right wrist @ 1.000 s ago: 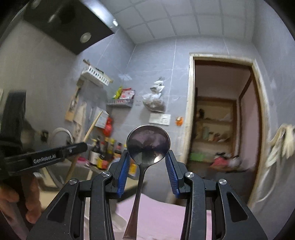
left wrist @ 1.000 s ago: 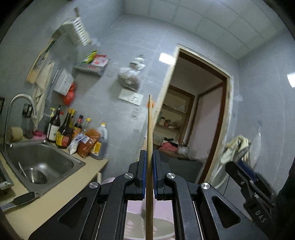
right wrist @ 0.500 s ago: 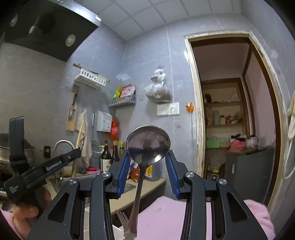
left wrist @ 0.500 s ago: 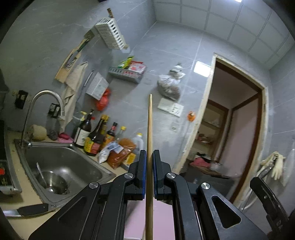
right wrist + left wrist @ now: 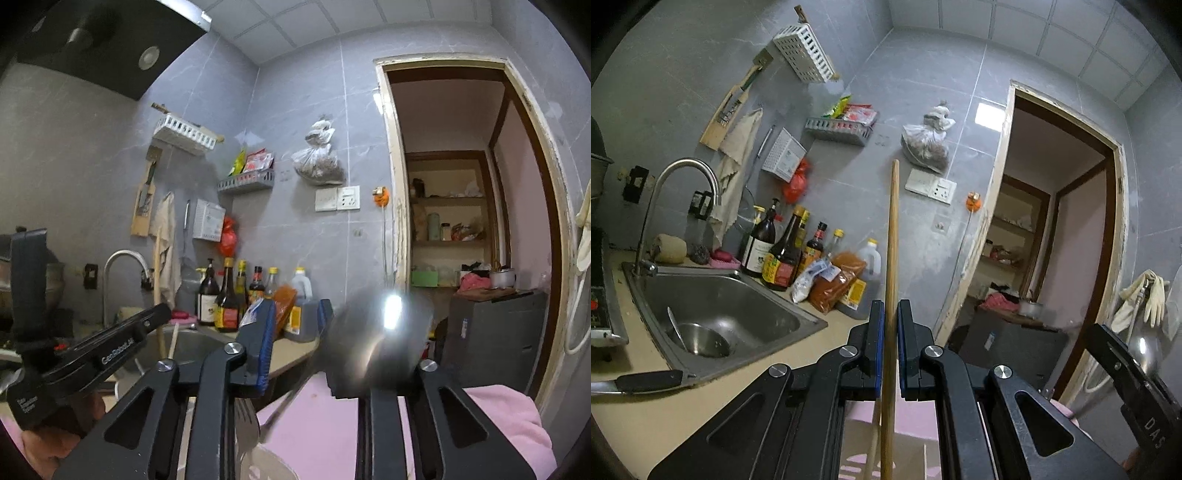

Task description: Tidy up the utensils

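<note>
Now clamps the chopstick (image 5: 892, 240) upright in the left gripper (image 5: 890, 306), over the near holder (image 5: 269, 465). Has just been narrowing the right gripper (image 5: 295, 317) jaws, nothing between them, with the blurred spoon (image 5: 380, 332) tilted right. Next, probably: lower and release the chopstick.

A smooth, pale wooden chopstick (image 5: 891, 258) with a matt finish stands between blue rubbery-looking pads on matt black plastic fingers (image 5: 875, 347). The sink (image 5: 713, 314) is brushed steel — dull grey, with a shinier curved metal tap (image 5: 683, 173). The countertop (image 5: 665, 417) is smooth and beige. Glossy dark glass bottles (image 5: 783, 254) stand beside crinkled plastic packets (image 5: 831, 288). A polished metal spoon (image 5: 376, 339) mirrors a bright light — blurred. A steel fork (image 5: 245, 424) has a satin sheen. The walls are smooth grey tile (image 5: 683, 74); a limp cloth (image 5: 738, 147) hangs there.
</note>
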A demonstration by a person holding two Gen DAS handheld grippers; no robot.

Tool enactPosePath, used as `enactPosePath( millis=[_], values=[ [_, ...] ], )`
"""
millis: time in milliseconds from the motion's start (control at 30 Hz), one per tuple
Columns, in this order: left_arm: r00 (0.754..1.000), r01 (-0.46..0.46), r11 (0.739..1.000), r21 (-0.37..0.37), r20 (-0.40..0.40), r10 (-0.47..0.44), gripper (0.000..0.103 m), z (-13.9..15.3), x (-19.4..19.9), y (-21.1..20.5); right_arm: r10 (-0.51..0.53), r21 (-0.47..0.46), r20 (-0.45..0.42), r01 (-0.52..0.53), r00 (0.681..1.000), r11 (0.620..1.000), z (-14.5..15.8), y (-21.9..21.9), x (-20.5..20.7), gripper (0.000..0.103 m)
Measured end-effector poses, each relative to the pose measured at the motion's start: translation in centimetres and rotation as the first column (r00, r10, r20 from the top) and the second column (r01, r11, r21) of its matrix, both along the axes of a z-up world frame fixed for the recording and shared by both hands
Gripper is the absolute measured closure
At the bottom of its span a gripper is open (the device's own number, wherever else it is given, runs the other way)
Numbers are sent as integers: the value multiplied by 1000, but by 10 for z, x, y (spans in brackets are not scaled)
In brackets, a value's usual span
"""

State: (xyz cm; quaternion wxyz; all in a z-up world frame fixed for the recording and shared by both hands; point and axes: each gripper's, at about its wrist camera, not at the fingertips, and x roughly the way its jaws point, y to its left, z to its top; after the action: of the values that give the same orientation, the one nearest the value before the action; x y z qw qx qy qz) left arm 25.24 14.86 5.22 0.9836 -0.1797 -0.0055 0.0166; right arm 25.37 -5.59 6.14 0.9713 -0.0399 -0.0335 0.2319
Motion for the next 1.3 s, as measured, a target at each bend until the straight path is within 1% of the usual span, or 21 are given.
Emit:
enactPosePath(
  millis=[67,133,367,533,600,633,667,733,800,833,867,900,967,1033,1067,1100,1133,1167,1200,1267,1300],
  values=[
    [1000,9,1000,5,-12,-8,99,-2,1,-2,6,-25,-1,-6,1000,1000,-3,1,-2,91],
    [999,24,1000,12,-27,-24,99,-5,1,-5,15,-35,4,-15,1000,999,-4,-1,-6,92],
    [995,63,998,24,-83,-61,98,-16,-2,-12,19,-33,3,-19,1000,999,0,-10,-16,92],
    [989,93,994,57,-125,-85,98,-22,-6,-20,-6,-33,-43,4,999,999,4,-23,-13,90],
    [987,104,993,59,-133,-96,98,-23,-8,-21,-17,-36,-66,15,998,999,4,-29,-11,84],
    [986,112,992,59,-133,-103,98,-23,-10,-22,-26,-40,-84,23,996,999,4,-34,-9,73],
    [984,120,991,61,-138,-111,98,-23,-12,-22,-30,-41,-95,27,995,999,4,-38,-8,70],
    [980,140,988,62,-151,-129,97,-22,-13,-23,-40,-49,-119,35,992,998,3,-47,-5,70],
    [970,175,983,51,-182,-163,95,-22,-12,-22,-59,-70,-142,49,988,996,1,-56,-2,69],
    [965,190,981,46,-194,-177,93,-22,-12,-22,-66,-76,-158,54,985,996,0,-60,0,68],
    [962,198,979,42,-201,-185,87,-22,-13,-22,-78,-78,-184,64,980,995,-1,-66,4,67],
    [960,208,977,37,-201,-197,82,-22,-13,-22,-83,-77,-216,68,973,995,-3,-72,9,67],
    [957,223,975,24,-194,-214,62,-21,-16,-21,-88,-72,-321,69,943,995,-7,-84,25,67],
    [954,243,970,2,-183,-238,53,-19,-20,-19,-85,-85,-455,51,886,995,-17,-90,49,67],
    [951,249,969,1,-191,-244,52,-18,-20,-20,-79,-96,-507,35,859,995,-22,-91,58,67],
    [948,254,967,2,-198,-248,52,-17,-20,-20,-71,-114,-569,7,820,993,-30,-90,70,67],
    [945,263,965,7,-205,-256,52,-16,-20,-21,-66,-125,-599,-12,798,992,-36,-90,77,67],
    [943,268,963,17,-211,-259,51,-15,-21,-22,-71,-159,-632,-39,772,986,-44,-87,86,67],
    [942,267,963,26,-217,-255,50,-14,-21,-22,-72,-204,-654,-85,753,975,-50,-84,93,67],
    [939,275,961,39,-227,-260,45,-13,-22,-23,-43,-277,-672,-197,739,941,-60,-77,103,67],
    [937,277,960,41,-231,-261,44,-14,-23,-24,-21,-307,-684,-262,729,915,-65,-73,107,67]
  ],
)
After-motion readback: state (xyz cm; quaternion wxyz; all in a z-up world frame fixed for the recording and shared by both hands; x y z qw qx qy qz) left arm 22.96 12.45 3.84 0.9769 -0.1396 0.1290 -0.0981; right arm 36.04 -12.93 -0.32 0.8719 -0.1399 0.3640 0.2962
